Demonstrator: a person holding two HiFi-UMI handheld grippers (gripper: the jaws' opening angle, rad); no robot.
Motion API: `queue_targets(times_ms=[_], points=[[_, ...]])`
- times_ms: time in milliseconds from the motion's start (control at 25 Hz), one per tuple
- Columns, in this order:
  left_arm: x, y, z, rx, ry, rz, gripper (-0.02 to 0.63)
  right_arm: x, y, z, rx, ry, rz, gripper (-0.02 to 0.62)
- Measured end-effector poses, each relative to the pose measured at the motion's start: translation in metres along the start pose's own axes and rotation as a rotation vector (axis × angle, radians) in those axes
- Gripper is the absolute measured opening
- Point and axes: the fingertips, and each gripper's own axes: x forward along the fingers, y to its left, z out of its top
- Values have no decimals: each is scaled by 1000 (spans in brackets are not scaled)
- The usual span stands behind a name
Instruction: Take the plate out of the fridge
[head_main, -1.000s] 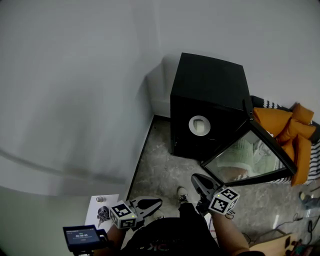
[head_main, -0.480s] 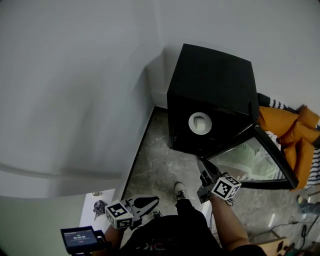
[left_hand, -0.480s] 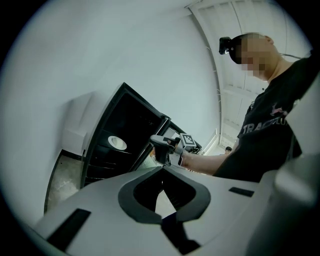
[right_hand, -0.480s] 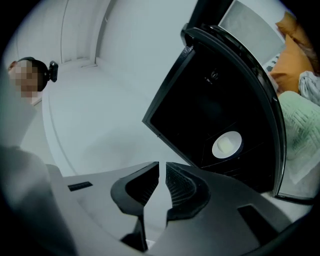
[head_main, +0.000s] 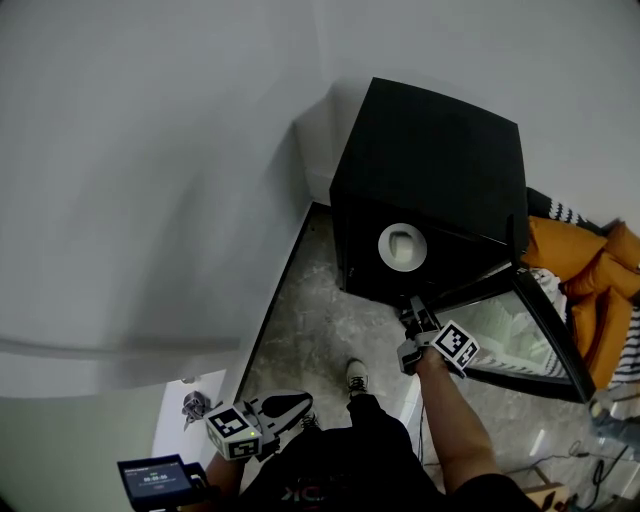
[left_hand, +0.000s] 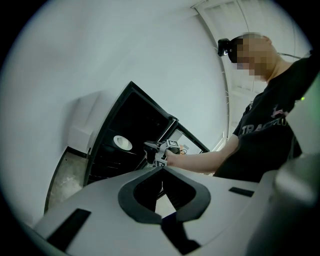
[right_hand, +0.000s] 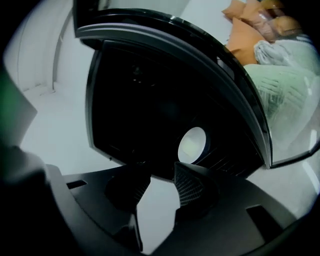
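Plate (head_main: 402, 246) is white and round, and it sits inside the black fridge (head_main: 440, 140). It is in front of the right gripper (head_main: 413, 312), a little way past the jaw tips, and they do not touch it. In the right gripper view the plate (right_hand: 192, 144) shows just above the gap between the two jaws, in the dark of the fridge.

The right gripper (right_hand: 161, 172) has its jaws apart. They have just been opening, and nothing is between them. It points into the open front of the fridge. The fridge door (head_main: 530, 330) is made of glass and hangs open to the right of this gripper.

The left gripper (head_main: 297, 403) is low and near the person's body, well back from the fridge. Its jaws are pressed together at the tips and hold nothing. In the left gripper view the plate (left_hand: 122, 143) is far ahead and a bit to the left of the closed jaws, and the right gripper (left_hand: 151, 148) shows ahead too, at the end of the person's arm (left_hand: 200, 161).

Orange cushions (head_main: 590, 275) lie past the door, far to the right of both grippers. The person's shoe (head_main: 356, 376) is on the floor between the two grippers.
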Motion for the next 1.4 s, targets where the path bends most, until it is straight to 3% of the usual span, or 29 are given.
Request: queue_targets(times_ms=[280,440,840,1000,1200,1400], points=[[-2,5,-3,-32,7,45,5,37,-73,22,262,-95,-72,130],[1,4,-3,-80,-40,65,5,50,-83,27,383,-128,-148,129],[1,7,-8,-130,-68,122,5,80,-111,27,424,-134,-218,129],[0,11,-20,-131,-34,147,5,90,-114,19,439,-128,-239,129],[1,10,-17,-172,-71,145,5,100,-117,21,439,-137,-271,129],[0,16,-26,-167,-21,173,5,108,-116,27,436,-148,-282,129]])
